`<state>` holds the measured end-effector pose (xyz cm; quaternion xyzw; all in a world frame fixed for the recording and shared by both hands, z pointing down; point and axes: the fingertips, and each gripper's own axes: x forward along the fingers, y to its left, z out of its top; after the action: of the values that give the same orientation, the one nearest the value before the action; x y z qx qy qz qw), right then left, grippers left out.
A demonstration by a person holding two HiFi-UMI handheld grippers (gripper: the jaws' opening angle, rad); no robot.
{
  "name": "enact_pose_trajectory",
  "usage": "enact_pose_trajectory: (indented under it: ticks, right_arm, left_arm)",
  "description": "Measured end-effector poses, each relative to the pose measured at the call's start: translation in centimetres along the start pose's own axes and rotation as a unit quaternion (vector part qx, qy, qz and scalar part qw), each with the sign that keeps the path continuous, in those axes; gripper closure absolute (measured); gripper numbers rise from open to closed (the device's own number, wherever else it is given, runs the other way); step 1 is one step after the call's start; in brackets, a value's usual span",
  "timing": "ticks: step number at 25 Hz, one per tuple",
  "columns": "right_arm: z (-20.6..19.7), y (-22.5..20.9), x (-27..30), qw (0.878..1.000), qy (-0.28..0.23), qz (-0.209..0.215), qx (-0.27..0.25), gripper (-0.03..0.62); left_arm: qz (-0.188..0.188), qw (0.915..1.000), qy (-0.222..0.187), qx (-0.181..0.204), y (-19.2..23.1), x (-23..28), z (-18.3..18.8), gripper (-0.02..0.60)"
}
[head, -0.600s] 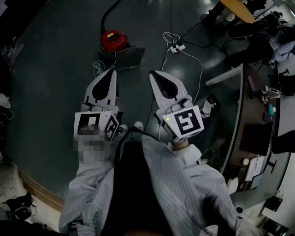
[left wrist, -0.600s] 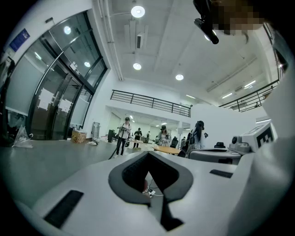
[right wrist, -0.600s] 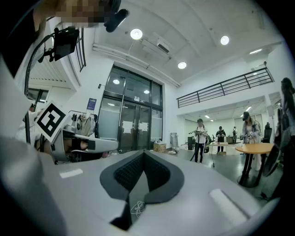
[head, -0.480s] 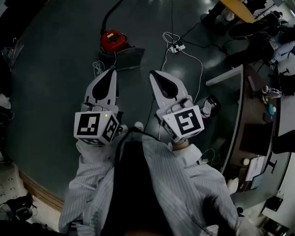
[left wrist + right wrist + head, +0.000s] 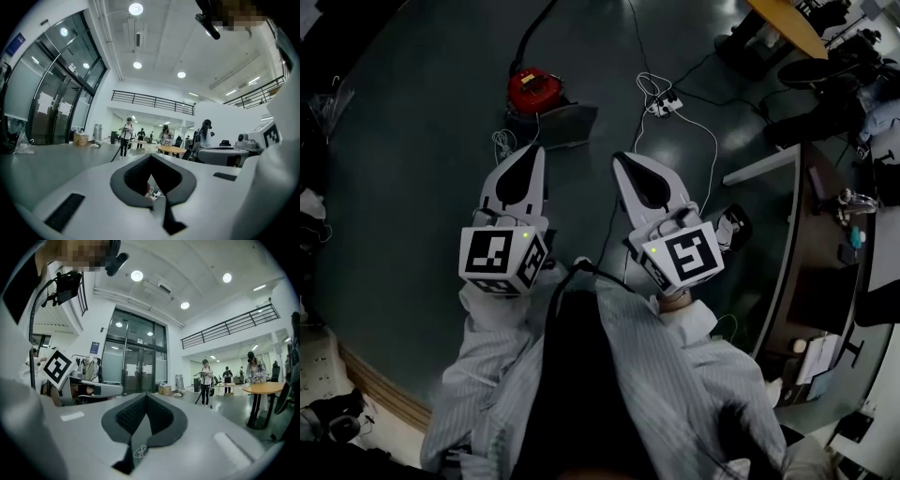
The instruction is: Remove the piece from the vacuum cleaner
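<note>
Red vacuum cleaner (image 5: 532,91) sits on the dark floor (image 5: 412,187), a little ahead of the left gripper (image 5: 532,155) and right gripper (image 5: 625,161), both closed tight and holding nothing.

Striped sleeves (image 5: 483,375); white left gripper (image 5: 532,153), right gripper (image 5: 622,160)

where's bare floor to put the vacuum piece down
Wide bare floor lies left of the red vacuum cleaner and the left gripper. Crowded: white cables and a power strip run between the vacuum cleaner and the desk.
</note>
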<state>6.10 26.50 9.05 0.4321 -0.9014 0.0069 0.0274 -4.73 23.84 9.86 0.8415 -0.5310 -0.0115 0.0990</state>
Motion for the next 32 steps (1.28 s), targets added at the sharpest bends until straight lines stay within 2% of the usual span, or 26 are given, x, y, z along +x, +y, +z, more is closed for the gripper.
enact_pose_trajectory:
  ticks: [6,11,17,22,25,28,32]
  right_arm:
    - [-3.7,-3.0,2.2,0.999,0.042,0.027,0.023,0.595]
    - [-9.2,-7.8,8.8,0.992,0.108,0.046,0.038,0.595]
    - [-16.5,-14.4,21.1,0.975,0.194,0.103,0.033,0.582]
    - [-21.9,-19.8,31.8,0.966,0.225,0.13,0.019,0.56]
    - [-26.1,-22.4,36.8,0.96,0.233,0.157,-0.006,0.545]
    - [-32.9,-23.8,39.9,0.938,0.276,0.205,-0.05,0.523]
    - [-44.6,-25.1,42.0,0.886,0.357,0.275,-0.112,0.517]
  left_arm:
    - [0.016,0.9979,0.062,-0.015,2.2,3.7,-4.2,0.578]
    - [0.016,0.9923,0.12,-0.026,6.5,10.2,-9.5,0.577]
    - [0.032,0.9769,0.211,-0.011,14.3,21.3,-16.0,0.577]
    - [-0.005,0.9653,0.261,0.012,19.9,31.9,-20.1,0.577]
    - [-0.025,0.9554,0.293,0.029,22.4,36.8,-24.0,0.577]
    - [-0.023,0.9436,0.328,0.038,25.5,40.2,-29.2,0.577]
    - [-0.021,0.9224,0.382,0.056,29.6,43.6,-37.5,0.575]
